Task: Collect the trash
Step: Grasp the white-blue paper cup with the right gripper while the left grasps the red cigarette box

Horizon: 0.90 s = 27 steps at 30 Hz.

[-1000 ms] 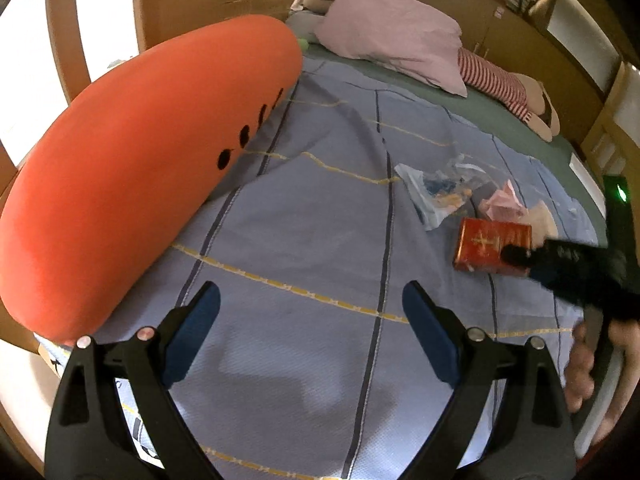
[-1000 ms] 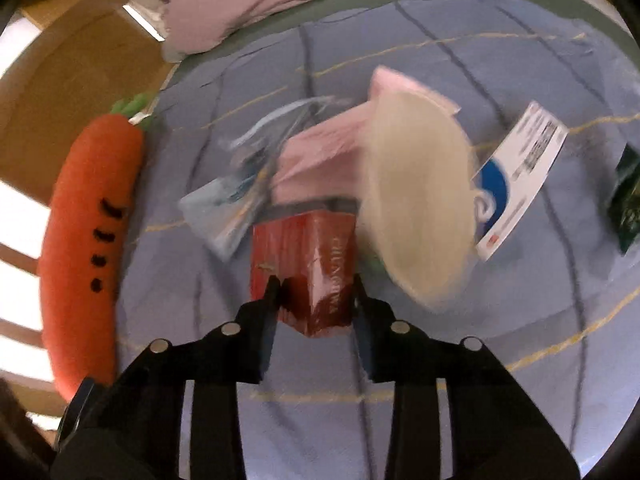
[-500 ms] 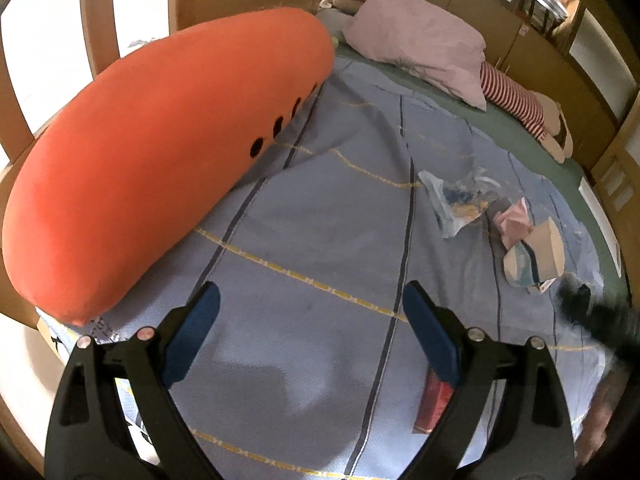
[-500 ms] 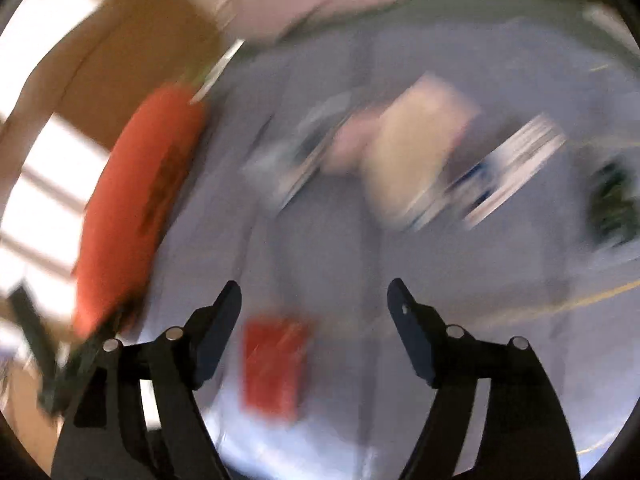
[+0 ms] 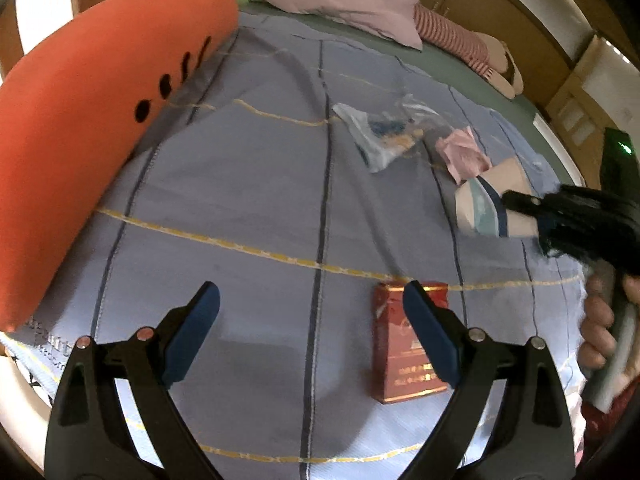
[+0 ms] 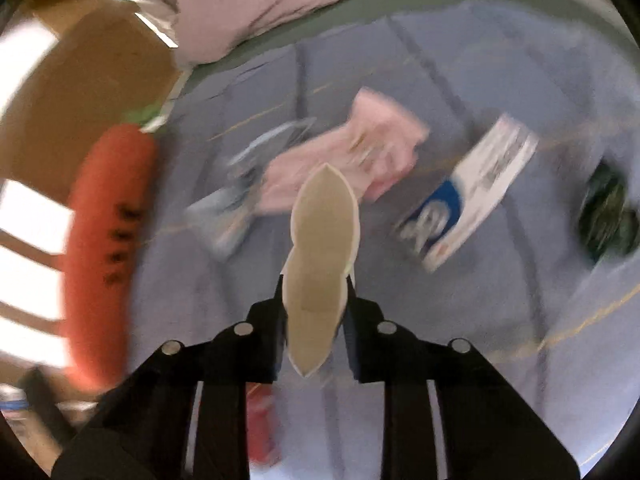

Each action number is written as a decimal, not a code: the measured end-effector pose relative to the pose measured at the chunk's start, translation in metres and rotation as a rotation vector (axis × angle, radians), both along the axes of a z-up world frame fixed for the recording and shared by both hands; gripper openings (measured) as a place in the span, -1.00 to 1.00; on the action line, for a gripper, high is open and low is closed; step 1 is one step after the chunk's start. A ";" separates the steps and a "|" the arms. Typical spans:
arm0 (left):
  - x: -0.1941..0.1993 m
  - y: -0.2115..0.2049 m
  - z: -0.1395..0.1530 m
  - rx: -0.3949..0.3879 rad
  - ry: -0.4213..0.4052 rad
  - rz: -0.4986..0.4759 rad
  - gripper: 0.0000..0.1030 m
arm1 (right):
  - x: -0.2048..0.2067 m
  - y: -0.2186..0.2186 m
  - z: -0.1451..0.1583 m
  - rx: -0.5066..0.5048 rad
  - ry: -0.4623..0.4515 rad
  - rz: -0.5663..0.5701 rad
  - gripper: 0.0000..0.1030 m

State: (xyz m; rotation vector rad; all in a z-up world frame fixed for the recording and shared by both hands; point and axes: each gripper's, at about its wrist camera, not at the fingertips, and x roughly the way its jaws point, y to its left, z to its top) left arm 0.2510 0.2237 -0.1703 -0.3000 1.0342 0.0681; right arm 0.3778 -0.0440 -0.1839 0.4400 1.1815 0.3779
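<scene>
Trash lies on a blue striped bedsheet (image 5: 248,184). My right gripper (image 6: 316,308) is shut on a squashed paper cup (image 6: 320,248), which also shows in the left wrist view (image 5: 486,208) with the right gripper (image 5: 520,204) on it. My left gripper (image 5: 312,320) is open and empty, low over the sheet. A red cigarette box (image 5: 404,356) lies by its right finger and shows blurred in the right wrist view (image 6: 260,420). A clear plastic wrapper (image 5: 384,136), a pink wrapper (image 5: 464,152), a white-and-blue packet (image 6: 468,196) and a dark green packet (image 6: 608,216) lie further out.
A big orange carrot cushion (image 5: 92,112) lies along the left side of the bed. A pink pillow (image 5: 348,0) and a striped soft toy (image 5: 464,44) are at the head. Wooden bed frame and cabinets (image 5: 500,12) stand behind.
My right gripper let go of the red box, which now lies near my left gripper, then moved back and shut on the paper cup. My left gripper stayed open.
</scene>
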 end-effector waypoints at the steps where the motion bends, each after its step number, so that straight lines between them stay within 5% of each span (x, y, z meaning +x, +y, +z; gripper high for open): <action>1: 0.000 -0.003 -0.001 -0.005 0.003 -0.017 0.79 | -0.007 -0.005 -0.002 0.031 0.033 0.009 -0.49; 3: 0.001 -0.005 -0.004 -0.017 0.014 -0.031 0.79 | -0.018 -0.014 -0.008 -0.003 0.086 0.021 -0.33; 5: 0.003 -0.006 -0.009 -0.039 0.034 -0.041 0.79 | -0.028 -0.024 -0.014 -0.149 0.102 0.031 -0.01; 7: 0.005 -0.010 -0.012 -0.036 0.049 -0.048 0.79 | -0.036 -0.036 -0.015 -0.261 0.074 0.002 0.33; 9: 0.006 -0.015 -0.013 -0.023 0.054 -0.062 0.79 | -0.041 -0.046 -0.012 -0.321 0.040 -0.030 0.42; 13: 0.009 -0.031 -0.018 0.002 0.071 -0.104 0.79 | -0.041 -0.047 -0.012 -0.323 0.014 -0.036 0.76; 18: 0.009 -0.016 -0.020 -0.020 0.073 -0.037 0.79 | -0.034 -0.019 -0.022 -0.338 0.012 0.026 0.82; 25: 0.010 -0.017 -0.020 -0.023 0.073 -0.048 0.79 | -0.027 0.014 -0.032 -0.503 0.020 0.053 0.82; 27: 0.009 -0.018 -0.019 -0.026 0.070 -0.061 0.79 | -0.026 0.017 -0.038 -0.511 0.028 0.062 0.60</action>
